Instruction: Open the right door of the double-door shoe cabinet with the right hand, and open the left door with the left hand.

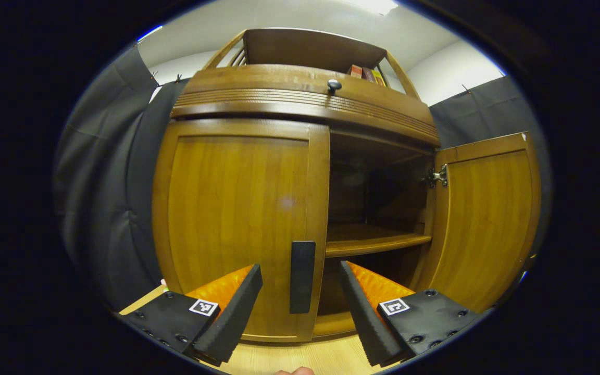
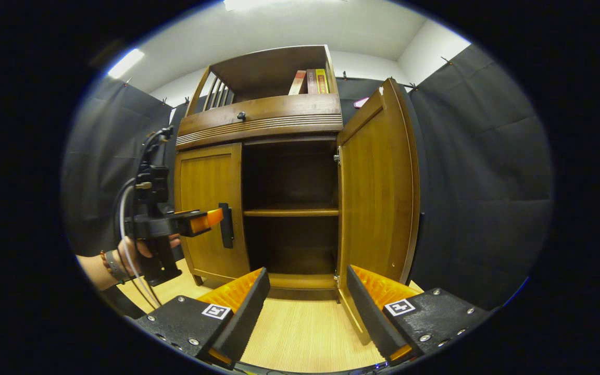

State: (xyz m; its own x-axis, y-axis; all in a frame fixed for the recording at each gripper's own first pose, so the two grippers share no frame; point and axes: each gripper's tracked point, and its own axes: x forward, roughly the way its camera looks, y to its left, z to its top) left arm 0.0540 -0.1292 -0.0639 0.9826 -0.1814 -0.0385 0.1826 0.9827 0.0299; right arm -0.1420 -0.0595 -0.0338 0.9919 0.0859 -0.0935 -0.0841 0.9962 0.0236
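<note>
Before the shoe cabinet (image 2: 258, 120), right door (image 2: 378, 182) open, left door (image 1: 237, 224) closed.
Dim interior; pale wood floor (image 2: 305, 333); left gripper (image 1: 300, 299) spread around handle (image 1: 302, 276), right gripper (image 2: 308, 304) apart, empty.

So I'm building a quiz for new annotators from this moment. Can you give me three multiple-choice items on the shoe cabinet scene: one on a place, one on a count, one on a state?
1. Where does the left door's handle sit in the left gripper view?
A. Between the left tool's two fingers
B. Outside both fingers, far to the left
C. Above the drawer knob

2. How many inner shelves show behind the open right door?
A. None
B. One
C. Three

3. What state is the left door in?
A. Swung wide open
B. Taken off its hinges
C. Closed

Answers:
1 A, the handle stands in the gap between the spread fingers.
2 B, a single board crosses the open compartment.
3 C, it lies flush with the cabinet front, while the right door stands swung out.
</note>
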